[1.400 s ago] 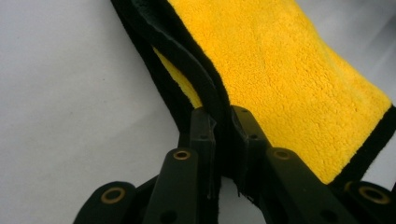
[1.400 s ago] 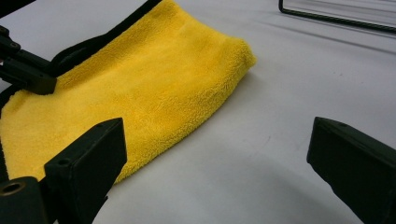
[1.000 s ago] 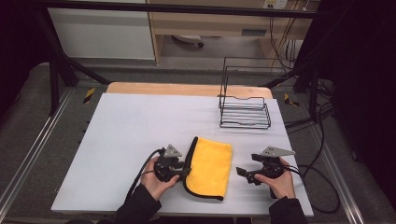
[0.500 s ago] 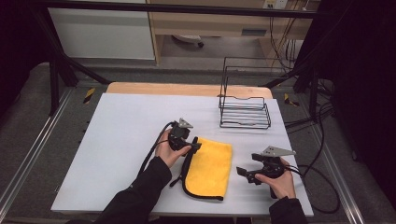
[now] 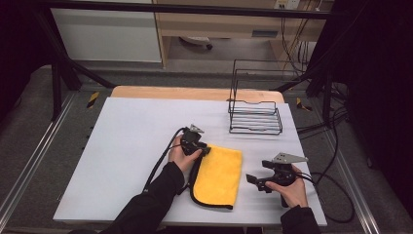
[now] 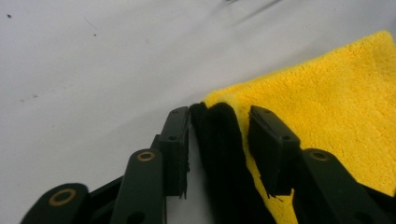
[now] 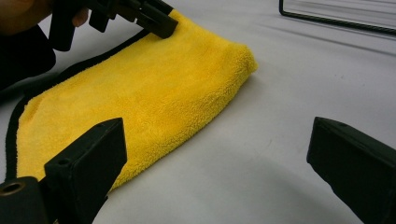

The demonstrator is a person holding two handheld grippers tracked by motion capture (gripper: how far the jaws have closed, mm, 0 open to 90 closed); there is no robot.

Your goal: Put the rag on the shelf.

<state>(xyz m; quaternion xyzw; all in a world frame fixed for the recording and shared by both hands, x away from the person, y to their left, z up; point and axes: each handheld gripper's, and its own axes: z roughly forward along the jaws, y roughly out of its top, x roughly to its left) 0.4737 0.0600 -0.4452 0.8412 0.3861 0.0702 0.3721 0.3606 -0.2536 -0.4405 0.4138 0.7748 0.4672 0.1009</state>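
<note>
The left tongs [image 6: 217, 140] have just been closing around the black-edged corner of the yellow cloth [image 5: 219, 175], pads not yet pinching it. The cloth lies folded on the surface [image 5: 126, 141] between both tongs. The right tongs [image 5: 254, 181] hover wide beside it. Next, I judge: finish the pinch, then lift.
</note>
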